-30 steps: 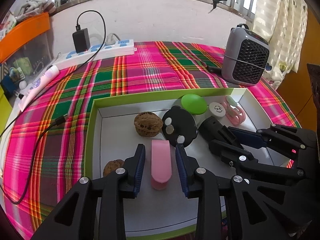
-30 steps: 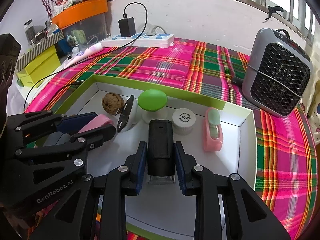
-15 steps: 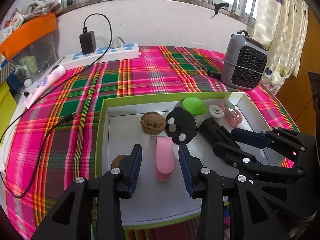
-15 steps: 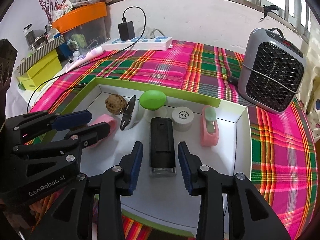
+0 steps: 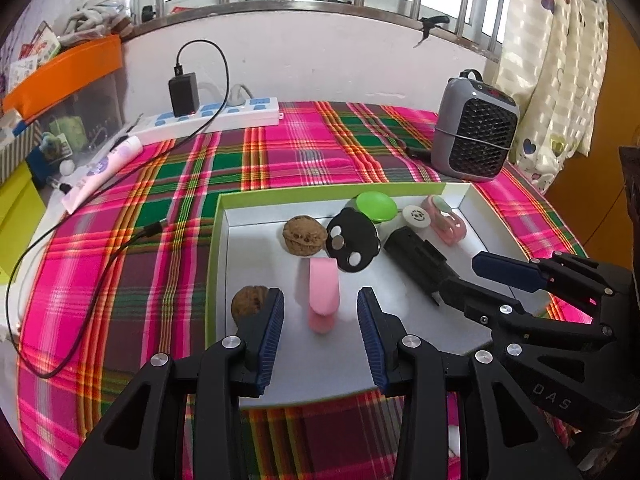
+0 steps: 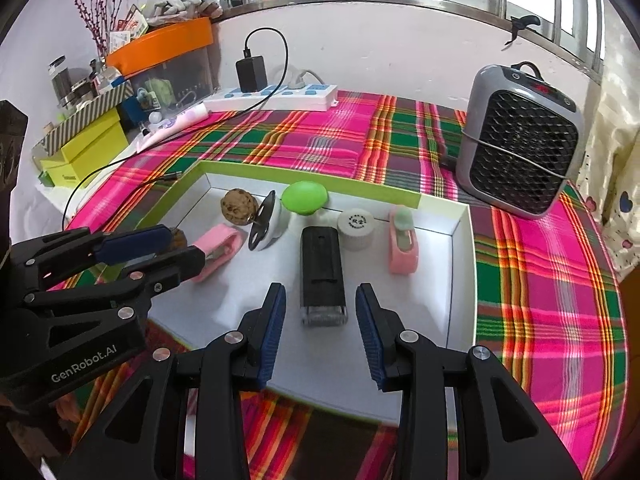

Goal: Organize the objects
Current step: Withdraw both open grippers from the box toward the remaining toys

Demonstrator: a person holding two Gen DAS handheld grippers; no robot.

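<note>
A green-rimmed white tray (image 5: 256, 376) (image 6: 460, 264) lies on the plaid cloth. In it lie a pink clip (image 5: 323, 294) (image 6: 218, 246), a black block (image 6: 322, 276) (image 5: 418, 258), two walnuts (image 5: 302, 235) (image 5: 249, 303), a black-and-white disc (image 5: 353, 245), a green dome (image 6: 304, 197), a white cap (image 6: 356, 224) and a pink-green piece (image 6: 403, 245). My left gripper (image 5: 320, 320) is open and empty, just behind the pink clip. My right gripper (image 6: 320, 318) is open and empty, just behind the black block.
A grey heater (image 6: 520, 144) stands at the back right. A white power strip (image 5: 224, 114) with a black charger and its cable (image 5: 80, 272) lies at the back left. Boxes and an orange-lidded bin (image 6: 160, 46) stand at the far left.
Both grippers have opened wider and drawn back from the tray. The pink clip and the black block stay lying in the tray, no longer between the fingers.
</note>
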